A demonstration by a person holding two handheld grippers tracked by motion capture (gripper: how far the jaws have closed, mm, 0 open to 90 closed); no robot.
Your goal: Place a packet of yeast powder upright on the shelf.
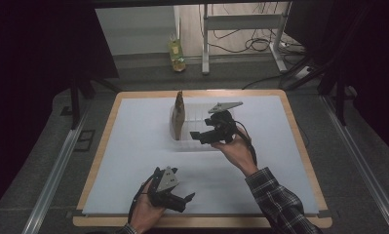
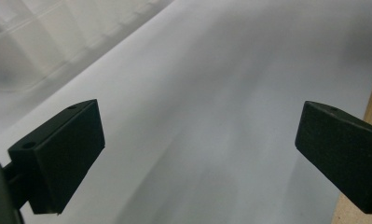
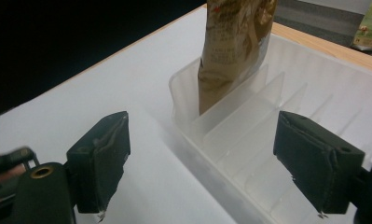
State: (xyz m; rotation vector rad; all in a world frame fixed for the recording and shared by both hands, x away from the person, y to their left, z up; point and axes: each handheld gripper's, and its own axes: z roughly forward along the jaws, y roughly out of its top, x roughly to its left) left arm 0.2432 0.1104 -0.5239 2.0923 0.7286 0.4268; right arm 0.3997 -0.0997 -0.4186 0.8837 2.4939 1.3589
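While the left hand-held gripper (image 1: 184, 197) idles released at lower centre, the right hand-held gripper (image 1: 196, 135), also released, should, I judge, approach the upright packet (image 1: 178, 117) in the slotted tray (image 1: 202, 145) squarely

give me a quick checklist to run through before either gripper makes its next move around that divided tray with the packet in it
1. Right gripper open, nothing held: ok.
2. Left gripper open, nothing held: ok.
3. Packet standing upright in the tray's end slot: ok.
4. Remaining slots free: ok as far as the right gripper view shows.
5. Left gripper apart from the tray, over the white sheet: ok.
6. Packet seated firmly on the slot floor: cannot tell.
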